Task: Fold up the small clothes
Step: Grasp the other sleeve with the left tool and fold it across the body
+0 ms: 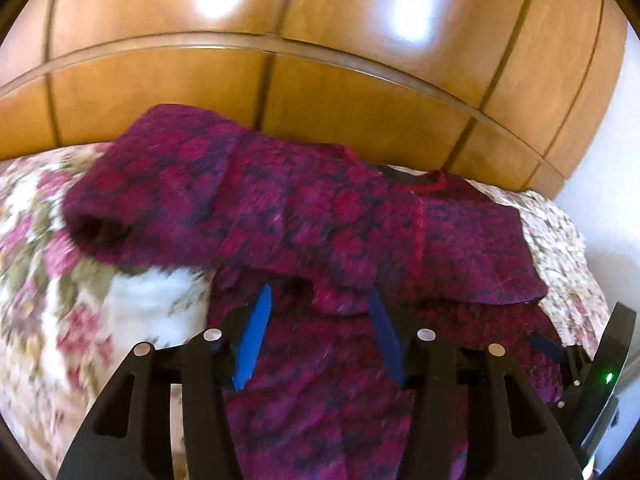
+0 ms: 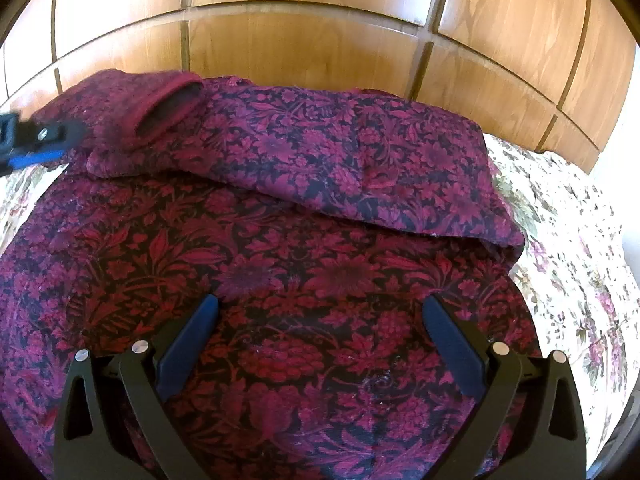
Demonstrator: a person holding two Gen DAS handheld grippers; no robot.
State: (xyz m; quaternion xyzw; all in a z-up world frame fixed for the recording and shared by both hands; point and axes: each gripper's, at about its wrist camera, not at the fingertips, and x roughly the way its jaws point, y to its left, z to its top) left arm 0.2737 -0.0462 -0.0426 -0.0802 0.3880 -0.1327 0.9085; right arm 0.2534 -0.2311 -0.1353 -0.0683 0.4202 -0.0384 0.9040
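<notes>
The left gripper (image 1: 320,312) stands with its blue-padded jaws partly apart and nothing pinched between them — the pads hang just above the dark red floral garment (image 1: 312,216), with cloth showing in the gap but not clamped. The picture from this side is smeared with motion blur, so fine detail of the fabric is hard to read. The right gripper (image 2: 320,320) has its jaws spread wide, its two blue pads (image 2: 188,340) resting low over the lower part of the same garment (image 2: 280,280), again gripping nothing. The garment lies spread on a bed covered by a cream bedspread (image 2: 568,240) printed with pink and green flowers. Its upper part has been folded over so that a broad band of paler, purplish reverse-side fabric lies across the darker red front. At the left end of that folded band a sleeve (image 2: 160,108) with a dark open cuff lies on top, pointing toward the far left. In the right wrist view the left gripper (image 2: 36,140) shows at the far left edge, just beside that sleeve; whether it touches the cloth there cannot be told. Behind the bed runs a wall of glossy wooden panels (image 1: 320,80) — bright patches of light reflect off the upper ones.
</notes>
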